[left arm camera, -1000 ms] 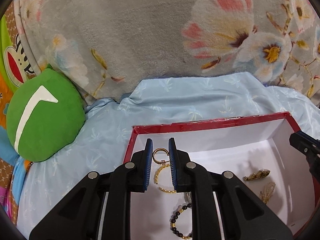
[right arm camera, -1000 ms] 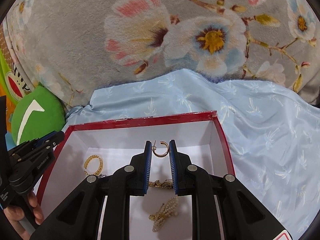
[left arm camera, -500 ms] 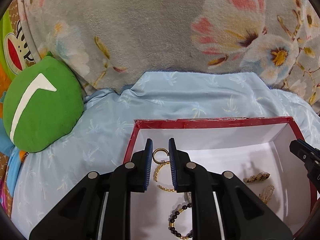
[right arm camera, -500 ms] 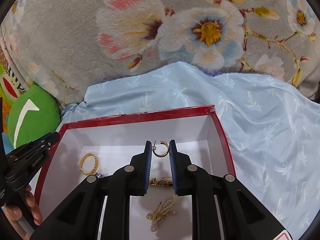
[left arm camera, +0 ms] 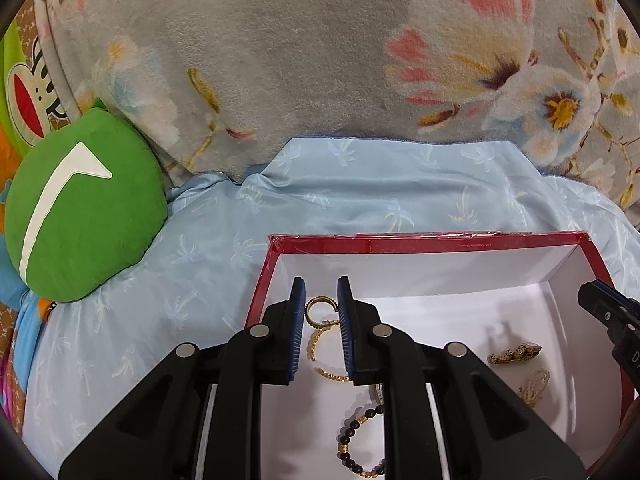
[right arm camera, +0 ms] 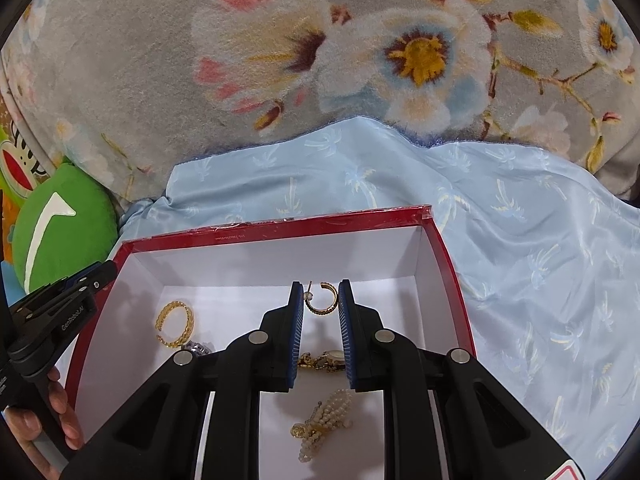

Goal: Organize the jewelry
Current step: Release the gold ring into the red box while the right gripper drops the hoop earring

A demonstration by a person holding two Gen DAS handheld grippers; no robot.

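Observation:
A red box with a white inside (left arm camera: 420, 242) (right arm camera: 276, 232) lies on pale blue cloth. My left gripper (left arm camera: 321, 300) is shut on a gold hoop earring (left arm camera: 316, 310) over the box's left part. My right gripper (right arm camera: 320, 300) is shut on a second gold hoop earring (right arm camera: 322, 300) over the box's right part. In the box lie a gold open bangle (right arm camera: 176, 322), a gold watch (right arm camera: 324, 360) (left arm camera: 514, 354), a pearl piece (right arm camera: 324, 420) and a black bead bracelet (left arm camera: 356, 444). Each gripper shows at the edge of the other's view.
A green round cushion (left arm camera: 80, 208) (right arm camera: 60, 232) lies left of the box. A grey floral blanket (left arm camera: 320, 60) rises behind it. The blue cloth (right arm camera: 540, 260) spreads to the right.
Both wrist views have shifted slightly over the box; the box's far rim sits lower and squarer. Both grippers keep hold of their earrings.

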